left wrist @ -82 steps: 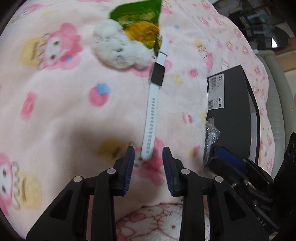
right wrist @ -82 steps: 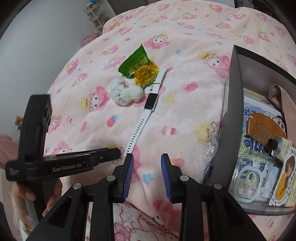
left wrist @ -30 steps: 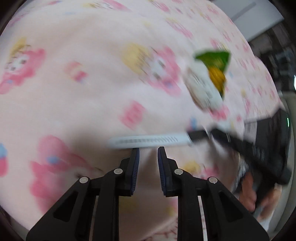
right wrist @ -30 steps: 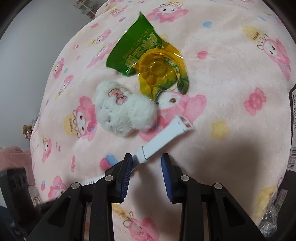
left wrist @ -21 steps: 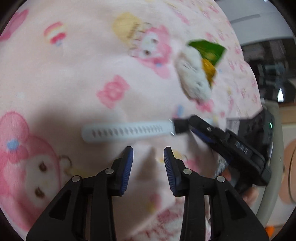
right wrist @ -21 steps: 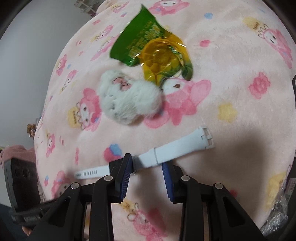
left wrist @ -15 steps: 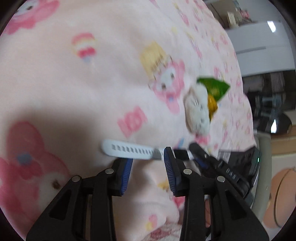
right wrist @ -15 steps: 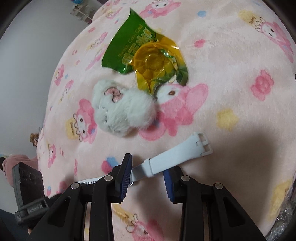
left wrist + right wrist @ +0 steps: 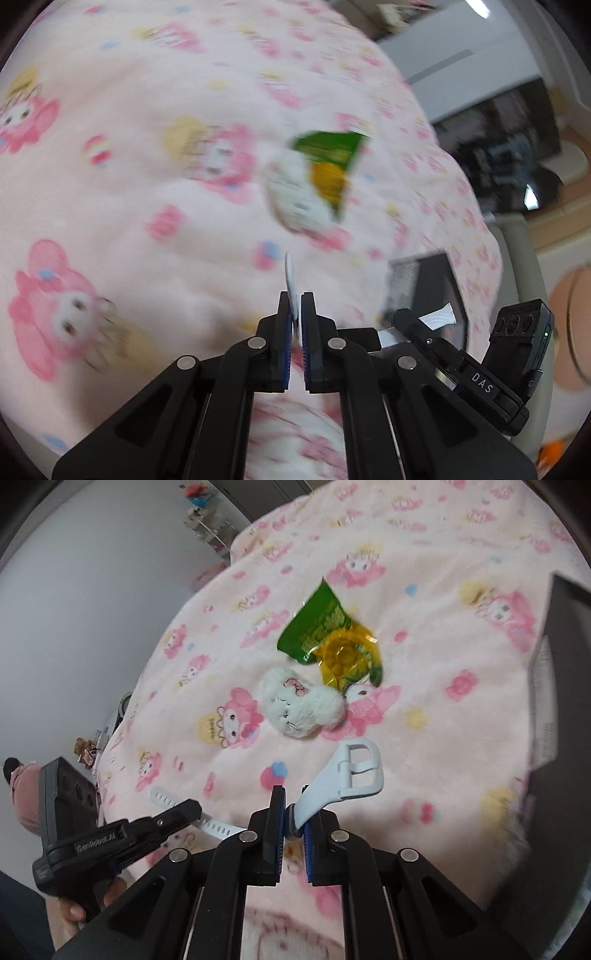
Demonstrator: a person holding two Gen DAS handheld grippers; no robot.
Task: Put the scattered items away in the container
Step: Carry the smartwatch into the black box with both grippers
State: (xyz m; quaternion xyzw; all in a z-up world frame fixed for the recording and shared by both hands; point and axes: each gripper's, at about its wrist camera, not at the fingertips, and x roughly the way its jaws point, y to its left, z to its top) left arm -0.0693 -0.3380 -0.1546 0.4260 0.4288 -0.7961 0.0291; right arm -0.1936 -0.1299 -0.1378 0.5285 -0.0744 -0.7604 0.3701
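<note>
Right wrist view: right gripper (image 9: 292, 814) clamped on the buckle half of the white watch (image 9: 341, 775), pads pressed on the strap, buckle standing up and forward clear of the pink blanket (image 9: 424, 572). Left of that, left gripper (image 9: 184, 810) pinched on the perforated half of the same strap, a hand (image 9: 79, 904) under its handle. Seen from the left wrist view, left gripper (image 9: 294, 325) likewise closed to a narrow slit on the thin white strap (image 9: 290, 277), edge-on between the pads, with the right gripper (image 9: 406, 321) low to the right holding the other end.

Taking the watch as landmark: just beyond its buckle, the white plush toy (image 9: 301, 707); beyond that and touching it, the green and yellow snack packet (image 9: 334, 640); well off to the right, the dark wall of the container (image 9: 565, 686). Both loose items lying on the blanket, outside the container.

Step in hand, by judgement: watch gripped at both ends and lifted off the blanket, carry not yet made. Next move calls for swinging both grippers rightward together over the container's near wall, keeping the strap from sagging or snagging on the rim, then letting go once well inside. Plush toy and packet left for later passes
</note>
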